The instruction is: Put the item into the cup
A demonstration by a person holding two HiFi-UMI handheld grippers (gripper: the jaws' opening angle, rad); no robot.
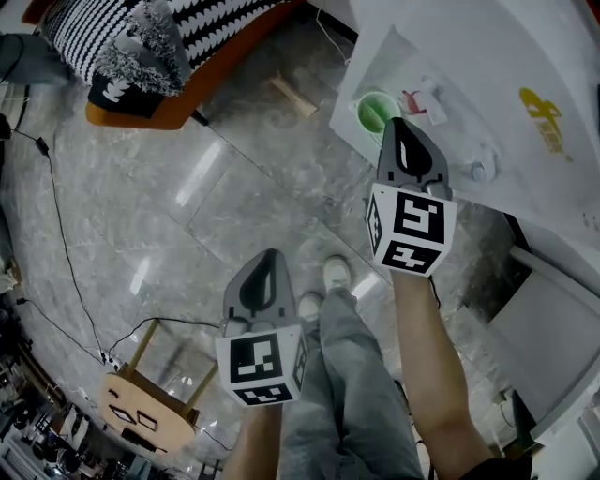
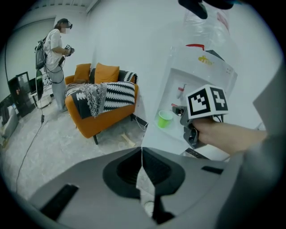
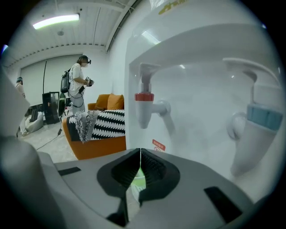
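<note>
L gripper (image 1: 269,259) & R gripper (image 1: 402,129) were shut, empty; far cup (image 1: 375,112) looked light, tippy, prob. best held gently by its wall.

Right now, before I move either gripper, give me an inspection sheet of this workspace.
Surface: grey marble floor; white water dispenser standing on it.
Job's things: green cup upright on the dispenser's ledge, near the red tap; no item to put in seen.
Clutter: wooden stool on the floor.
Grippers: left gripper shut, empty; right gripper shut, empty, close to the cup.
Cables: black cable across the floor.
Surroundings: orange sofa with a black-and-white blanket; a person beside it.
</note>
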